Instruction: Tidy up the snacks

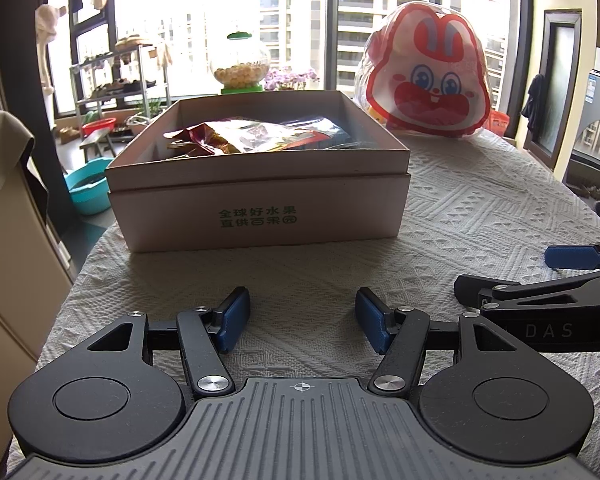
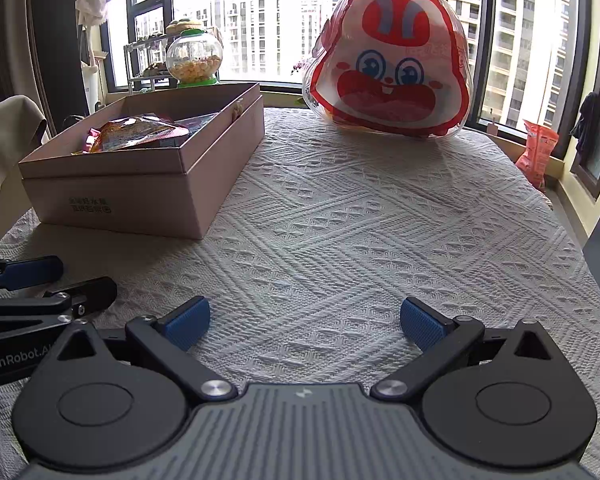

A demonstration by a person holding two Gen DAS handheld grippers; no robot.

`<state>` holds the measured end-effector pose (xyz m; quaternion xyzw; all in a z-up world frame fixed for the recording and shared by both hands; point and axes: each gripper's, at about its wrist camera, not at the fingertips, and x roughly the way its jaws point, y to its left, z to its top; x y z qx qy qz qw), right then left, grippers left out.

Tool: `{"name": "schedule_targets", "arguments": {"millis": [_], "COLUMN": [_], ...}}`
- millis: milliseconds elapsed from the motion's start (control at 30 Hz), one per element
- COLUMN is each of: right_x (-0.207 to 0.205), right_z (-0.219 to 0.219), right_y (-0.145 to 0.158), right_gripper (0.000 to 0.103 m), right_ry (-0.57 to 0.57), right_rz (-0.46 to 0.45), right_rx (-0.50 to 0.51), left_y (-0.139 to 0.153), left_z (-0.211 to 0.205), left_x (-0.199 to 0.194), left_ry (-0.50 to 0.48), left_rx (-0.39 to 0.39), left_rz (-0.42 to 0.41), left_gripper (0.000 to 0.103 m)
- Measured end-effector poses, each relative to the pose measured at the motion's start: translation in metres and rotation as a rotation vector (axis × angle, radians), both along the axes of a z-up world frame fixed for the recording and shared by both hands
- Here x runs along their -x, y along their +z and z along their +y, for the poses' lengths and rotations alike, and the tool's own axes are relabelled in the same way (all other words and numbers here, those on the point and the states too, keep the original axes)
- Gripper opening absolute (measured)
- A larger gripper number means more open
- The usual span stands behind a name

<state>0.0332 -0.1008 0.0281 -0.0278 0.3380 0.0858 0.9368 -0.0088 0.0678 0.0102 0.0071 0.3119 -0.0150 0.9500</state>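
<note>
A: Where do the tongs stand?

B: Both sit low over the white textured tablecloth (image 2: 340, 216), side by side. The left gripper (image 1: 302, 320) has its blue pads spread apart with only cloth between them. The right gripper (image 2: 305, 322) is spread wider still, and nothing is between its pads either. In the left wrist view the right gripper shows at the right edge, just beside the left one.

A: And the snacks?

B: They lie inside the open pink cardboard box (image 1: 260, 204), which rests on the cloth straight ahead of the left gripper. A shiny red and gold snack packet (image 1: 228, 138) lies on top, with a darker blue packet (image 1: 328, 130) behind it toward the box's right rear corner. Green printed characters run along the box's front wall.

A: Anything else on the table?

B: A clear plastic case shaped like a rabbit face (image 2: 392, 76), red and white, stands at the far end, to the right of the box and apart from it. Whether it holds anything I cannot tell. Behind the box a round clear candy jar (image 2: 194, 60) with a green lid and base holds yellow balls. Off the table's right far corner an orange snack bag (image 2: 536, 148) leans near the window
</note>
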Motion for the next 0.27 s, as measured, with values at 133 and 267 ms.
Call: {"name": "schedule_targets", "arguments": {"millis": [133, 267], "right_x": [0.0001, 0.0001], "right_z": [0.0, 0.0001], "right_y": [0.0, 0.0], "right_gripper": [0.102, 0.102], "right_ry": [0.0, 0.0], "right_rz": [0.0, 0.0], "right_rx": [0.0, 0.0], "left_y": [0.0, -0.0004], "left_z": [-0.0005, -0.0001], "left_x": [0.0008, 0.0006], "left_ry": [0.0, -0.001], "left_rx": [-0.006, 0.0], "left_rz": [-0.001, -0.002], "left_gripper": [0.065, 0.065]}}
